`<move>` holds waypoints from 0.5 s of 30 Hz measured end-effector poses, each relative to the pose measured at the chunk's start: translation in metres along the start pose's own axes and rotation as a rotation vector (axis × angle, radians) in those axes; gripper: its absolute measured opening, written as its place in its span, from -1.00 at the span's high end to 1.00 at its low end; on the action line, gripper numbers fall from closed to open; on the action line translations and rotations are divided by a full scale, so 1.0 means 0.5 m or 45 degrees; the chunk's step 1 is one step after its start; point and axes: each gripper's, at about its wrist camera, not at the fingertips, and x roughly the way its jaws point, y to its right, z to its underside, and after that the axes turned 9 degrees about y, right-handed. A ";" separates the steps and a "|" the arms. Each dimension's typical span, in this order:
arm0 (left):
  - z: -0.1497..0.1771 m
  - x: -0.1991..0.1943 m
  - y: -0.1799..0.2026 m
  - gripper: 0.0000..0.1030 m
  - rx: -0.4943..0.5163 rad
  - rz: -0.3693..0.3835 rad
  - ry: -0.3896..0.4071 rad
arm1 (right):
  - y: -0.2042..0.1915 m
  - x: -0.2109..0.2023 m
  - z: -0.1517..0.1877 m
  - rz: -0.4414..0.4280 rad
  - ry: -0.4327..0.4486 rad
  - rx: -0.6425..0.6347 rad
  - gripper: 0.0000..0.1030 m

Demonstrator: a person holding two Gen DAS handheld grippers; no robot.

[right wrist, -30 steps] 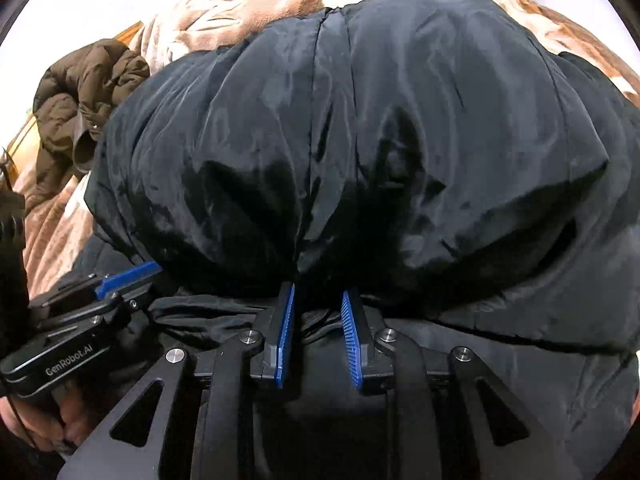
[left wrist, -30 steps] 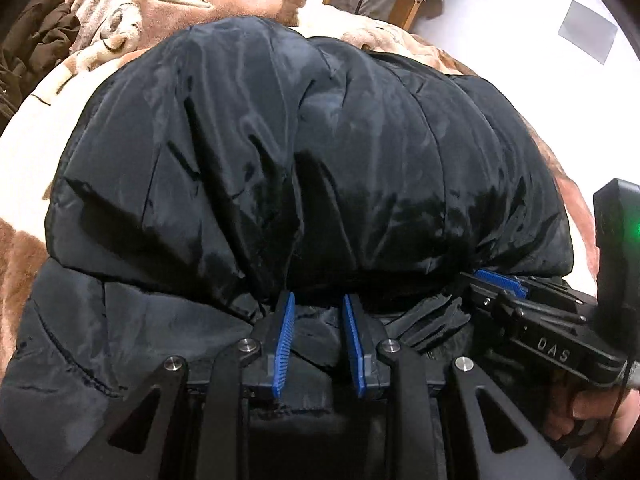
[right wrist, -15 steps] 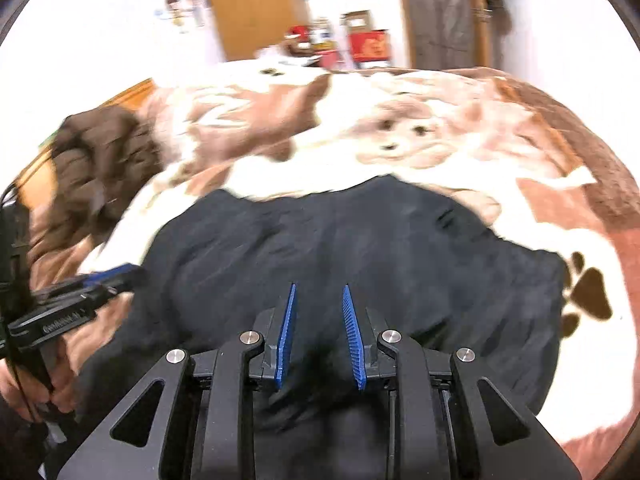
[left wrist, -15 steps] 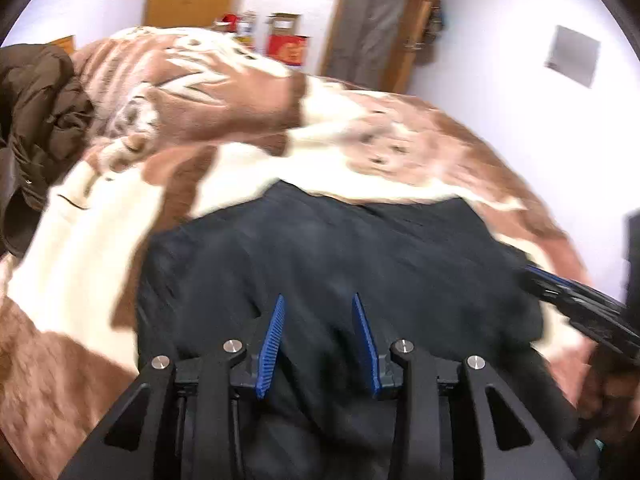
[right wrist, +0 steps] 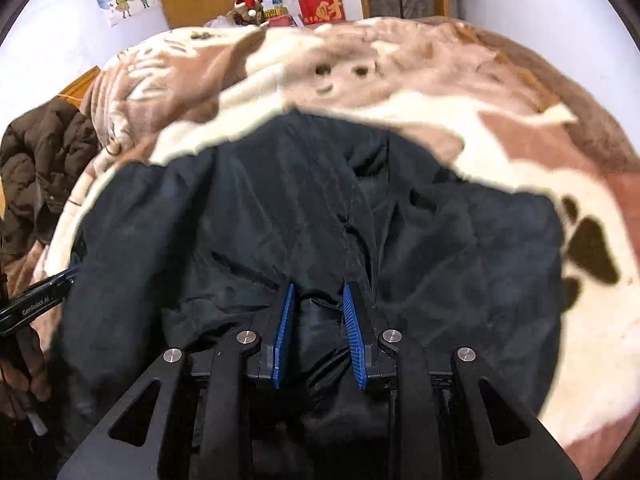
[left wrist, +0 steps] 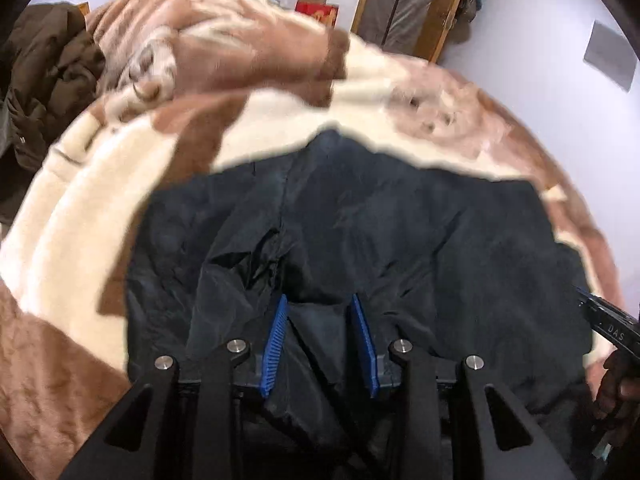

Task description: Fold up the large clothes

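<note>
We hold the black padded jacket by its near edge, fabric pinched in both the left gripper and right gripper. It stretches away across the brown-and-cream blanket, wider than deep. Both hands sit equally near, so we judge the fold runs straight ahead.

Left gripper angled downward, blue pads part-spread with dark cloth bunched between them, right gripper likewise angled down, pads narrower, pinching a fold, a hand grasping each handle
</note>
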 end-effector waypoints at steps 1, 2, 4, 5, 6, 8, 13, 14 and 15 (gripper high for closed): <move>-0.017 -0.015 0.004 0.31 0.012 0.015 0.041 | -0.005 -0.012 -0.019 -0.018 0.043 -0.001 0.51; -0.034 -0.020 0.009 0.31 0.026 0.018 0.069 | -0.007 -0.017 -0.035 -0.030 0.068 0.001 0.51; -0.075 -0.011 0.023 0.31 0.045 0.030 0.109 | -0.015 -0.004 -0.073 -0.058 0.086 0.018 0.51; -0.092 0.003 0.028 0.31 0.053 0.024 0.117 | -0.020 0.013 -0.089 -0.054 0.088 0.007 0.51; -0.110 0.028 0.033 0.31 0.054 0.020 0.110 | -0.027 0.029 -0.097 -0.047 0.085 -0.013 0.51; -0.123 0.076 0.033 0.31 0.039 0.007 0.062 | -0.030 0.073 -0.106 -0.036 0.042 -0.038 0.51; -0.078 0.178 0.018 0.30 0.084 -0.052 0.014 | 0.017 0.188 -0.055 0.001 -0.076 -0.043 0.51; -0.064 0.181 0.017 0.30 0.096 -0.044 0.031 | 0.031 0.192 -0.044 -0.018 -0.066 -0.001 0.51; -0.052 0.181 0.018 0.30 0.105 -0.041 0.056 | 0.040 0.192 -0.031 -0.035 -0.039 0.025 0.51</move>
